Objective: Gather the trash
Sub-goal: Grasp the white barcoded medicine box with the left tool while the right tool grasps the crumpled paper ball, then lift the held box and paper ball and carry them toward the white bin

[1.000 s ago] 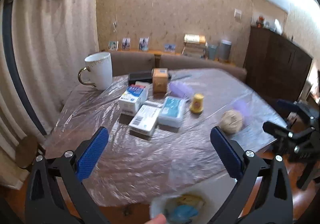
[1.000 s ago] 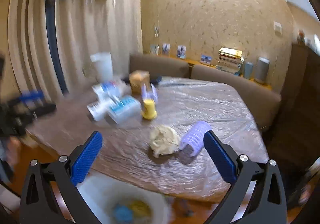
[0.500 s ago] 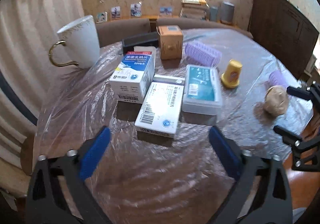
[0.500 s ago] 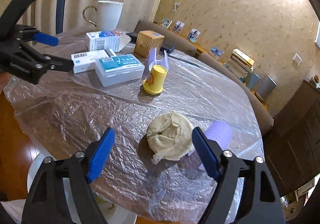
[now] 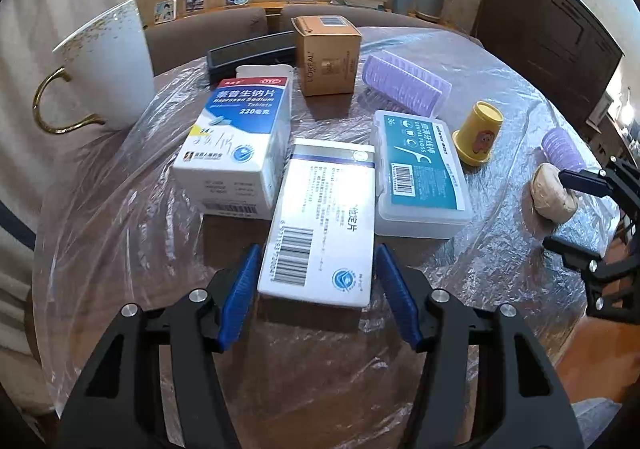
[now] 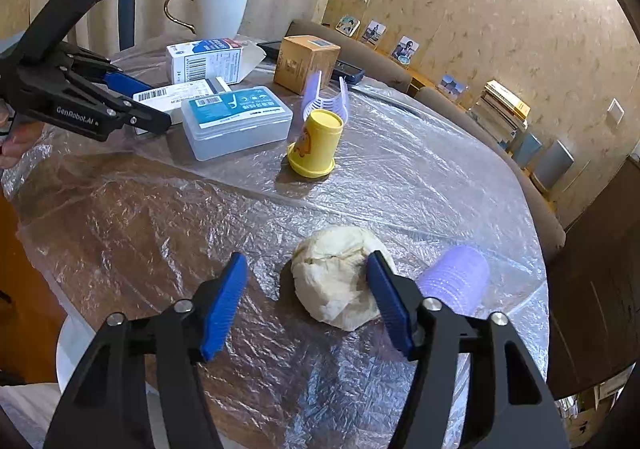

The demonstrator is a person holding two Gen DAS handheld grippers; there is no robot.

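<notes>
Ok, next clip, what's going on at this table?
A person with a gripper in each hand is clearing trash off a plastic-covered table. The left gripper is open, straddling the near end of a white medicine box, not yet clamped. The right gripper is open too, one finger at the crumpled tissue, the other well clear of it. Nothing is lifted. A floss case, yellow cup, purple rollers and a mug sit around them.

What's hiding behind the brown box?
Behind the brown box lies a dark flat case, sticking out on both sides in the right wrist view. Its middle part is covered by the box, so I can't tell what it is.
</notes>
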